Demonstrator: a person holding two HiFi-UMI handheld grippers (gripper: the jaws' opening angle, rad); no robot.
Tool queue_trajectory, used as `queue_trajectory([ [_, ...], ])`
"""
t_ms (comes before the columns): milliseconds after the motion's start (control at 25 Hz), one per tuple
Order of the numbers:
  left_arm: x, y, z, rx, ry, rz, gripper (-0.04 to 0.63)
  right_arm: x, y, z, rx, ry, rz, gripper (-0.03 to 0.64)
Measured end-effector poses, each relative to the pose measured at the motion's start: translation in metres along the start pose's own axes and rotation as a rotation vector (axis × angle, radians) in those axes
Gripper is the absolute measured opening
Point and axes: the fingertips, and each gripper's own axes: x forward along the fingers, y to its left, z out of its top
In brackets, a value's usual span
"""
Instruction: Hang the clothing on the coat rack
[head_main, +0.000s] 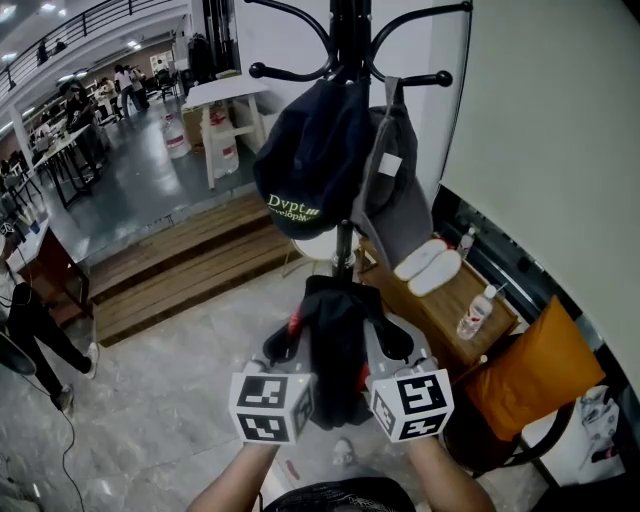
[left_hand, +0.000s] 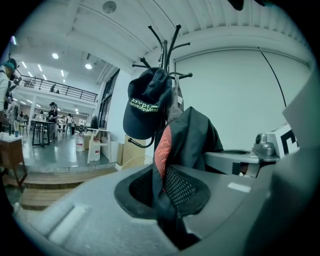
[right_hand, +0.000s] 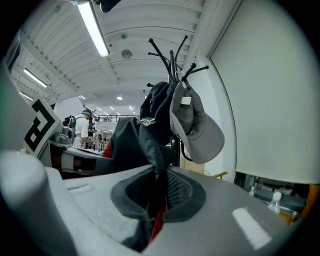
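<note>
Black metal coat rack (head_main: 346, 40): top cut off, pole partly behind dark navy cap with green lettering (head_main: 310, 160) and grey cap (head_main: 398, 195); outer hooks (head_main: 443, 78) bare. Black fabric garment with red mesh patch (head_main: 336, 350) bunched just below caps, clear of them, shape unreadable. Left gripper (left_hand: 162, 200), right gripper (right_hand: 157, 202) both clamped on it, close together.

Head view steeply down; gripper views close, upward; coat rack (head_main: 352, 30) common to all.
</note>
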Motion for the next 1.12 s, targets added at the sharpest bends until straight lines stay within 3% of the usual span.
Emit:
queue_trajectory([
  [1120, 0.065, 0.021, 0.006, 0.009, 0.017, 0.018, 0.034, 0.06, -0.03, -0.006, 0.009, 0.004, 0.024, 0.021],
])
